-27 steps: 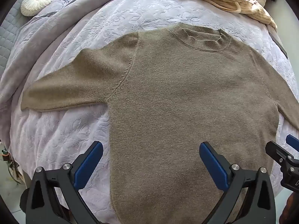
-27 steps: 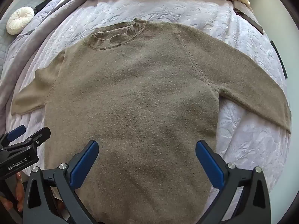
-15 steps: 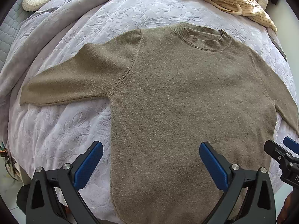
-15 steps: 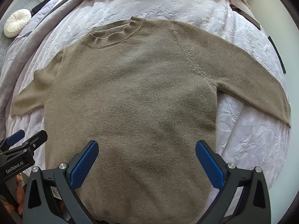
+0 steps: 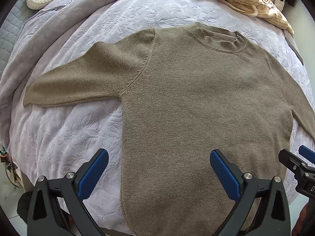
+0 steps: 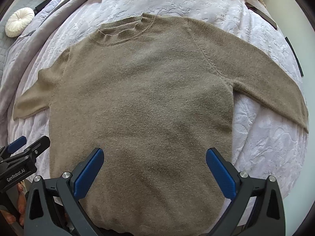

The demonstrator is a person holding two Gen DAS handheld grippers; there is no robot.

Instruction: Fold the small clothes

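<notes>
Sweater (image 5: 196,108) spread flat on bed (image 5: 65,133), frame centre, collar at top, sleeves out: ready for first fold. Your left claw (image 5: 159,169) and right claw (image 6: 154,167) both wide, empty, poised over hem.

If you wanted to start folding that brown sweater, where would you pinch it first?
Probably the cuff of the left sleeve, approached from its outer end with the left gripper. The sweater lies flat on the bedspread with that sleeve stretched sideways, so its free end can be lifted and laid across the chest.
</notes>
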